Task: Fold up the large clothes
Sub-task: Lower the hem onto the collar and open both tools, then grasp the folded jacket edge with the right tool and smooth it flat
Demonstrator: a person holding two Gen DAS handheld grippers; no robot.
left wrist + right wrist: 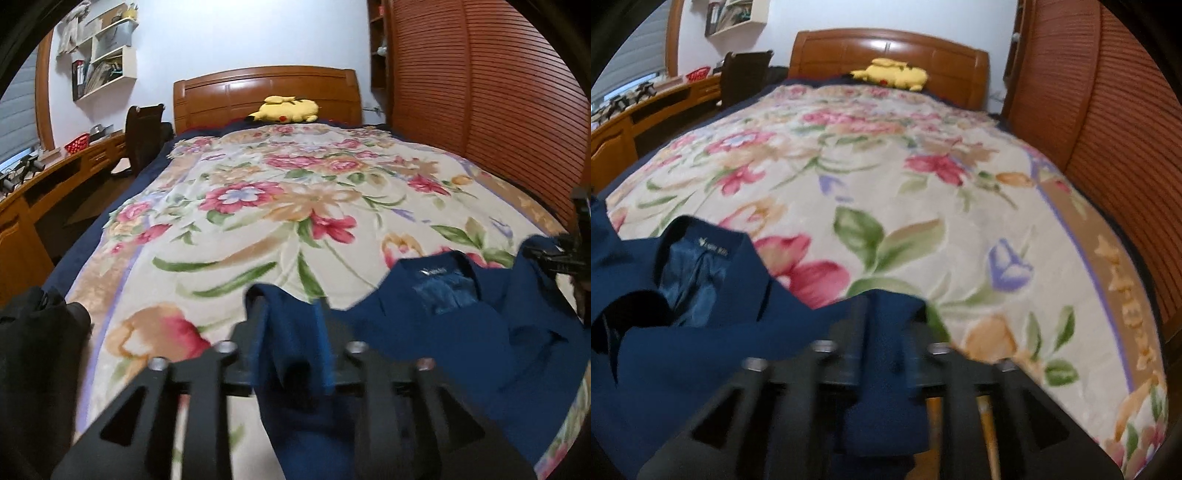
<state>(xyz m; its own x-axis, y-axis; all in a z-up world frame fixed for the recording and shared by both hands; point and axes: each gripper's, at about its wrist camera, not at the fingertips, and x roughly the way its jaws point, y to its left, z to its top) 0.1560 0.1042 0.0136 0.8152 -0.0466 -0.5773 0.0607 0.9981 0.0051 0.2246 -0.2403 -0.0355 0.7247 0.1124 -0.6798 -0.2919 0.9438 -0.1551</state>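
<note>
**Ana:** Left wrist view is showing us the blue jacket [461,325]. It is lying at the near end of the flowery blanket [258,206], far from the yellow plush toy [286,109]. We are seeing its collar open and its inside showing, so we think no fold is done yet.

**Ben:** We are only starting, then. All the folds are waiting.

**Ana:** Our left gripper [290,321] is pinching one jacket edge between its pressed-together fingers.

**Ben:** Our right gripper [886,325] is pinching the other edge, closer to the blanket's brown border [1123,295]. We are holding the jacket up a little above the blanket.
</note>
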